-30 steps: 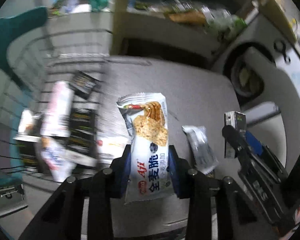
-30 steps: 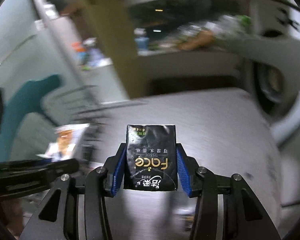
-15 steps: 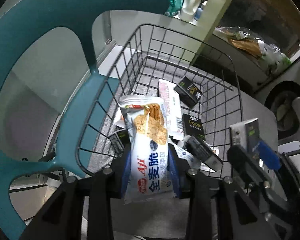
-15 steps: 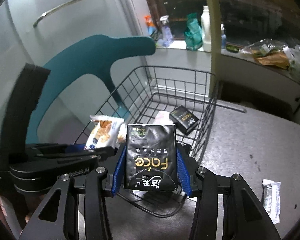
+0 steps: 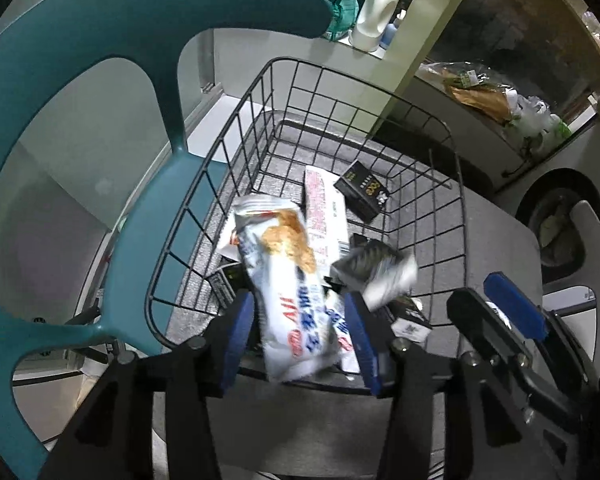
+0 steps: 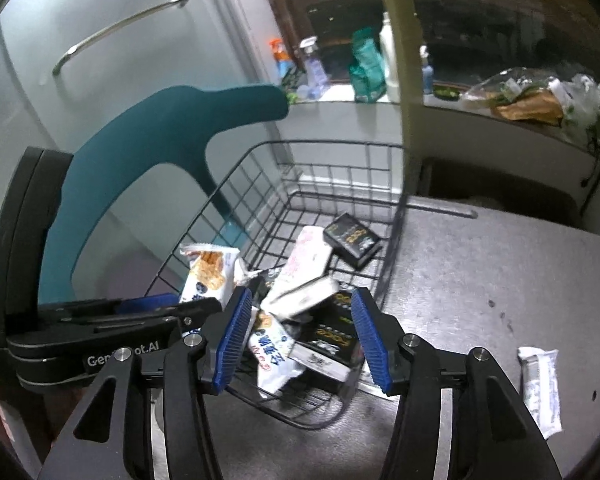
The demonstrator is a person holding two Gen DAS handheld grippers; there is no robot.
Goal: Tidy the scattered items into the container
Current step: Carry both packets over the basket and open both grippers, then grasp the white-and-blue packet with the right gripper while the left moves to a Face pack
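Note:
A black wire basket (image 5: 340, 80) (image 6: 324, 148) stands on the grey table and holds several packets and black tissue packs. My left gripper (image 5: 298, 332) is open above its near edge; the white Aji cracker packet (image 5: 288, 276) is blurred, tilted and loose between the blue pads. It also shows in the right wrist view (image 6: 208, 276). My right gripper (image 6: 302, 336) is open and empty above the basket. The black Face tissue pack (image 5: 374, 270) is blurred in mid-air over the basket in the left wrist view; in the right wrist view it is a pale blurred shape (image 6: 300, 296).
A teal chair (image 5: 80, 92) (image 6: 172, 120) stands left of the basket. One white packet (image 6: 540, 384) lies on the table (image 6: 500, 272) to the right of the basket. A sill with bottles and bags runs behind.
Both grippers have opened over the basket. The cracker packet has slipped and tilted in the left jaws. The Face tissue pack has left the right jaws and is falling.

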